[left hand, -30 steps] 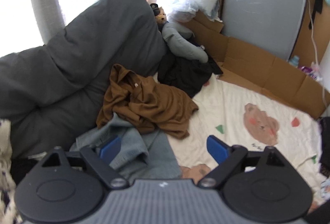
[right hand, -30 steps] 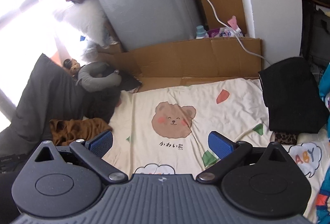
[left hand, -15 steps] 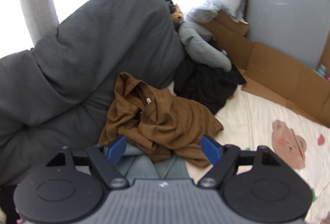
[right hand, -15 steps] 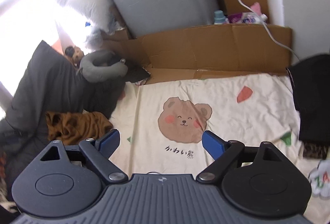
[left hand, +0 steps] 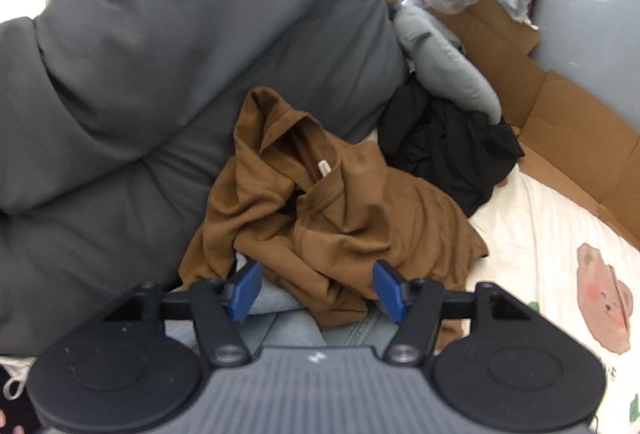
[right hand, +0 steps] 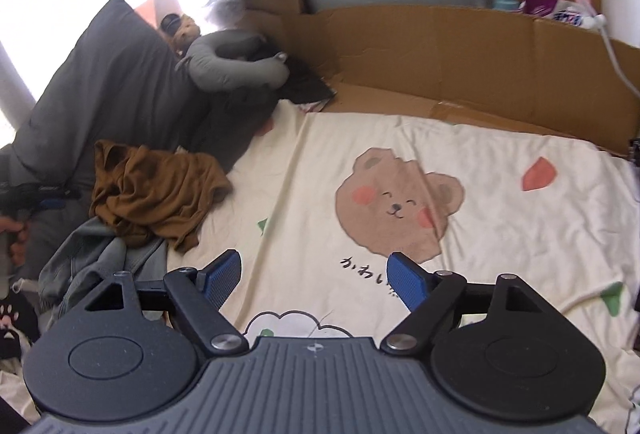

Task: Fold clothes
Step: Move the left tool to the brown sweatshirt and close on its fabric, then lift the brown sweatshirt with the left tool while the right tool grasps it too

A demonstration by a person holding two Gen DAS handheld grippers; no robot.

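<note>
Left tool (left hand: 316, 288) closing over brown hoodie (left hand: 320, 210), right tool (right hand: 316, 280) closing above bear-print sheet (right hand: 500, 170)

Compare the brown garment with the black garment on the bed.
The brown garment is a warm tan; the black garment is dark enough that its folds barely show. The brown one lies nearer the left claw and partly covers blue-grey jeans; the black one lies farther back, beside a grey neck pillow. The brown one shows a neck label; none shows on the black. Both are crumpled and unfolded.
</note>
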